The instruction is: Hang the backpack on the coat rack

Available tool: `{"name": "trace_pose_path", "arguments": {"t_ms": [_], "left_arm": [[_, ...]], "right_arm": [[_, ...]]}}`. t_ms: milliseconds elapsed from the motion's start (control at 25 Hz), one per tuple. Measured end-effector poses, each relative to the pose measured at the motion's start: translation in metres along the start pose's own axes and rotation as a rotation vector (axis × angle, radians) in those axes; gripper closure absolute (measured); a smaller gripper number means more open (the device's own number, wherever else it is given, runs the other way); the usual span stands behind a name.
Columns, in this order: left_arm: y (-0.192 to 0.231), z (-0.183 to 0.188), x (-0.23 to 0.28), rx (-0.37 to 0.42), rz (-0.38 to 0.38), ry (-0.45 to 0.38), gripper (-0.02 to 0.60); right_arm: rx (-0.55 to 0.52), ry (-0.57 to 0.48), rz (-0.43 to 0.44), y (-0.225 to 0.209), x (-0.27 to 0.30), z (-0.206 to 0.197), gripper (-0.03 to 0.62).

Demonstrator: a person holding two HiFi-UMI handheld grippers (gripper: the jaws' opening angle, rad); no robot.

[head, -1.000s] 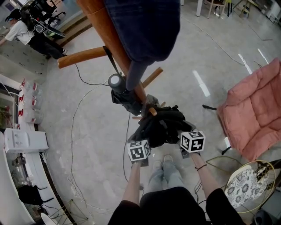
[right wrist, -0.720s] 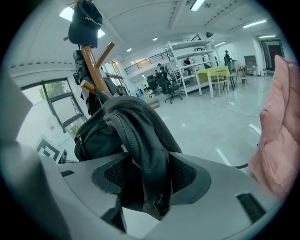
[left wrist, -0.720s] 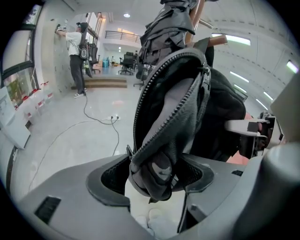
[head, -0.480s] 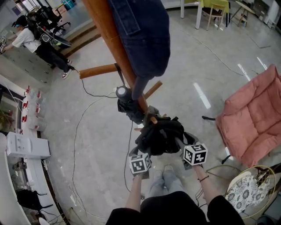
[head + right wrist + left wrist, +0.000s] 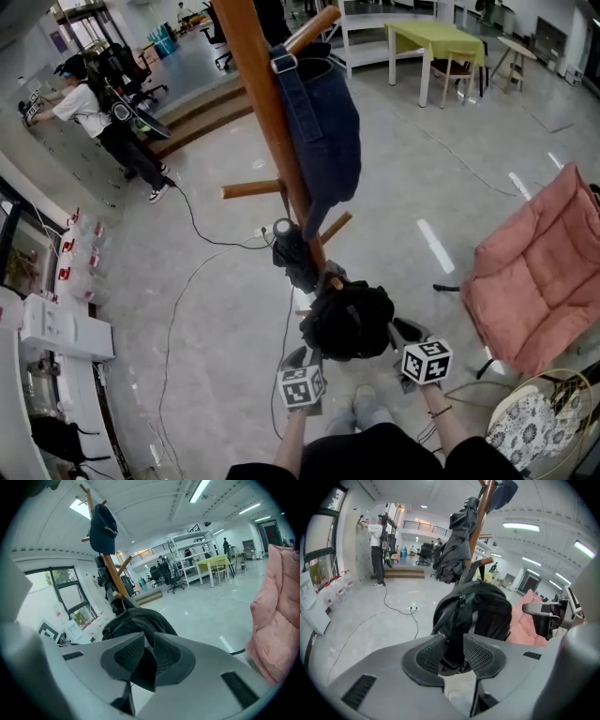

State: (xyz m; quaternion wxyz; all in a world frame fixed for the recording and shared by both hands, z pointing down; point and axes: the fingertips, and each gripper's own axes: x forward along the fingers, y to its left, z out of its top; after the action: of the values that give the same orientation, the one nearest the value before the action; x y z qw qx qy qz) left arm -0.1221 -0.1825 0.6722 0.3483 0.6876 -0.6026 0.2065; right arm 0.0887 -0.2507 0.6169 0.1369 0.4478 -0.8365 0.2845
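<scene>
The black backpack (image 5: 349,319) hangs in the air between my two grippers, just in front of the wooden coat rack (image 5: 267,112). My left gripper (image 5: 302,356) has a black strap of the backpack (image 5: 478,611) between its pads, and its jaws are closing. At the pack's right side, my right gripper (image 5: 399,332) is also closing, its pads pinching a fold of the backpack (image 5: 136,620). A short peg (image 5: 330,227) juts from the pole just above the pack. In the gripper views the left gripper (image 5: 452,651) and right gripper (image 5: 149,651) both show black fabric filling the gap.
Blue denim (image 5: 323,131) hangs from an upper peg, and a dark bundle (image 5: 292,253) lower down. A pink padded chair (image 5: 539,262) stands at the right, a wire chair (image 5: 534,403) beside it. Cables (image 5: 187,272) trail over the floor. A person (image 5: 103,112) stands far left.
Both grippers have lifted the backpack higher and nearer the pole. The head view has tilted up, so more of the rack and room shows.
</scene>
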Motion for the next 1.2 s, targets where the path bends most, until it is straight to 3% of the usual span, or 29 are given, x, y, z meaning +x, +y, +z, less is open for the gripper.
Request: {"name": "trace_pose_path", "arguments": {"t_ms": [200,520,880,1200], "left_arm": [[-0.015,0.025,-0.027,0.044,-0.037,-0.077,0.494],[-0.037,0.062,-0.083,0.133,-0.073,-0.212,0.551],[-0.053,0.108,-0.135,0.188,-0.098,-0.377,0.562],[-0.051,0.143,-0.17,0.207,-0.072,-0.493,0.565]], "right_arm": [[-0.032,-0.054,-0.005,0.01,-0.02,0.018,0.563],[-0.075,-0.19,0.059,0.04,-0.06,0.064,0.577],[-0.1,-0.358,0.123,0.065,-0.101,0.128,0.58],[-0.139,-0.44,0.095,0.075,-0.127,0.159,0.58]]}}
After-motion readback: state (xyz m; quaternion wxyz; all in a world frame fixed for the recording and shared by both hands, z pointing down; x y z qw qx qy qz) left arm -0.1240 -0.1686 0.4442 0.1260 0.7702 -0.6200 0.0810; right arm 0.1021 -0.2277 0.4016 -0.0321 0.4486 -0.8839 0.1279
